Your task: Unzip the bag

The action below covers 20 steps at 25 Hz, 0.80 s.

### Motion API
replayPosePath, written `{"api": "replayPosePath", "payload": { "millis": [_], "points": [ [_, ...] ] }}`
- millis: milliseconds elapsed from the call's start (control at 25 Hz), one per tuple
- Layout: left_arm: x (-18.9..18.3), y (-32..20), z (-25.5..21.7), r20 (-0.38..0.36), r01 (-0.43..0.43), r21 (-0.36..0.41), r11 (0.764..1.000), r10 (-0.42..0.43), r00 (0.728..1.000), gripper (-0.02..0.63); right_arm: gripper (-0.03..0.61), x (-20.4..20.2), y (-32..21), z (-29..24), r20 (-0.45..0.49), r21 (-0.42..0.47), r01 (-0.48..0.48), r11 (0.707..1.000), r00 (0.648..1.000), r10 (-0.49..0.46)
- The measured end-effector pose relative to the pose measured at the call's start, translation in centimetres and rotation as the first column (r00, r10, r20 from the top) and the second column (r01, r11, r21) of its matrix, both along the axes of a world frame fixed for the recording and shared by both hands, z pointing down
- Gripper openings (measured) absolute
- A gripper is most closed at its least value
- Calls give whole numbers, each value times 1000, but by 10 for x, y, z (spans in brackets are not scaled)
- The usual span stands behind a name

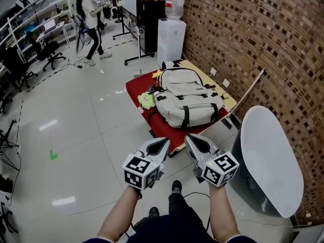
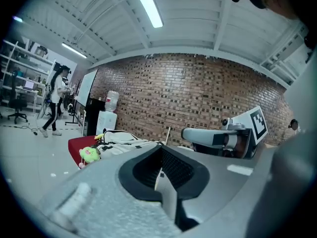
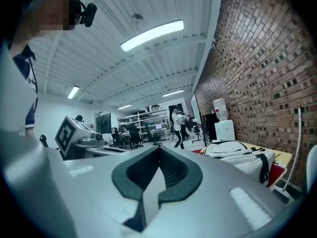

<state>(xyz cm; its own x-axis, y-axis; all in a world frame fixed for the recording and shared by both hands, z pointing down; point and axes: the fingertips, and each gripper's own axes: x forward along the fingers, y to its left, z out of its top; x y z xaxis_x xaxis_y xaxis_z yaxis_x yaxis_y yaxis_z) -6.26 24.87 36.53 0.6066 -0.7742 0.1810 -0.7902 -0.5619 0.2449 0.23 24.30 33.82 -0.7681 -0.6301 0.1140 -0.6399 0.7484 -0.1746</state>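
Note:
A cream backpack (image 1: 187, 97) with black straps lies zipped on a low red-topped table (image 1: 137, 88) by the brick wall. It also shows low in the left gripper view (image 2: 124, 142) and in the right gripper view (image 3: 240, 152). A green plush toy (image 1: 146, 100) hangs at its left side. My left gripper (image 1: 162, 145) and right gripper (image 1: 193, 141) are side by side near my body, well short of the bag. Both are shut with nothing between the jaws. They point toward the bag, tips a little apart.
A white oval tabletop (image 1: 271, 156) stands close on my right against the brick wall. A water dispenser (image 1: 171, 34) is behind the red table. A thin wooden stick (image 1: 249, 91) leans by the wall. A person (image 1: 90, 19) stands far back left among chairs and shelves.

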Motion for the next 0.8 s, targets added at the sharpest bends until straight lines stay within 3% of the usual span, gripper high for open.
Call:
{"api": "replayPosePath", "payload": {
  "millis": [480,800],
  "points": [
    [16,-141,9,39,131,-37,991,-129,991,5,6,26,-157,1,1,5,127,992,992,-127],
    [3,-201,22,32,173,-87,981,-170,985,5,6,19,-219,17,-26,-31,168,985,985,-168]
  ]
}}
